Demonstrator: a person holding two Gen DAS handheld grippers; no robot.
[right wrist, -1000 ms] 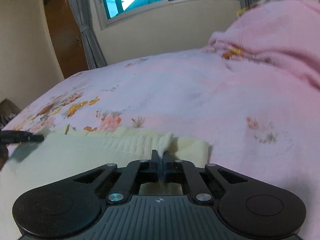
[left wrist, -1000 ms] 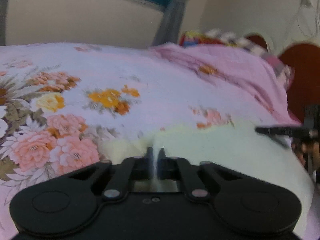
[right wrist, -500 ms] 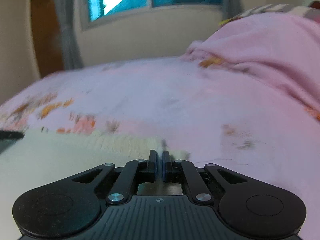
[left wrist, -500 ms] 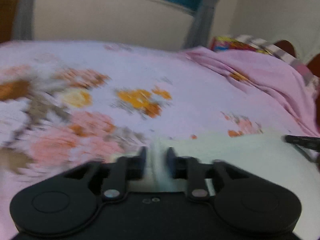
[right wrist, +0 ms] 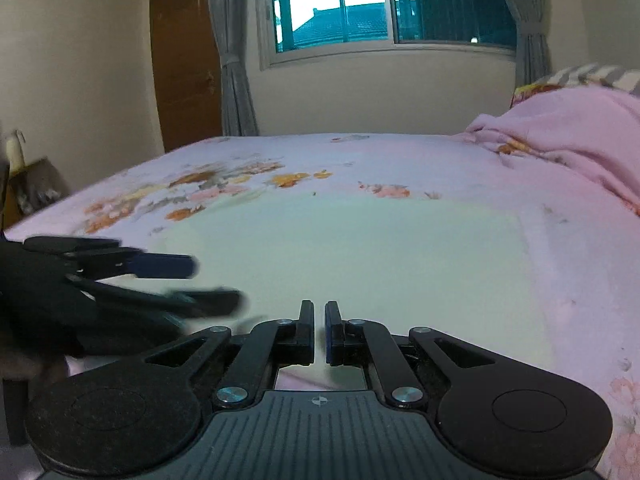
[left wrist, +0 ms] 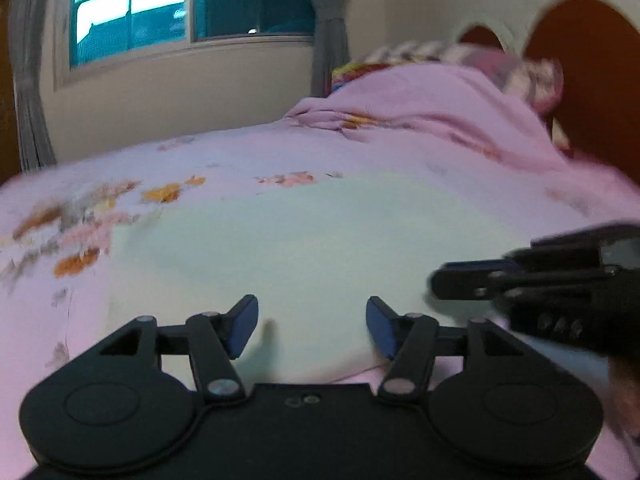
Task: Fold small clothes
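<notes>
Pale-green garment (left wrist: pixel 312 240) lies spread flat on the bed (left wrist: pixel 240 152), over a pink floral sheet, with its near edge just ahead of both sets of tongs. Left tongs (left wrist: pixel 312 322) are opening: the blue pads (left wrist: pixel 240 326) stand well apart above the cloth's near edge, and nothing is gripped between them. Right tongs (right wrist: pixel 319 330) are closed to a narrow slit; no cloth is visible between the fingers, and the garment lies flat beyond them. In the right wrist view, the left tongs enter from the left edge, blurred, over the garment's left part. A bunched pink blanket (right wrist: pixel 568 140) lies at the right end of the bed, apart from the garment. A window (right wrist: pixel 360 8) with grey curtains sits in the far wall.
</notes>
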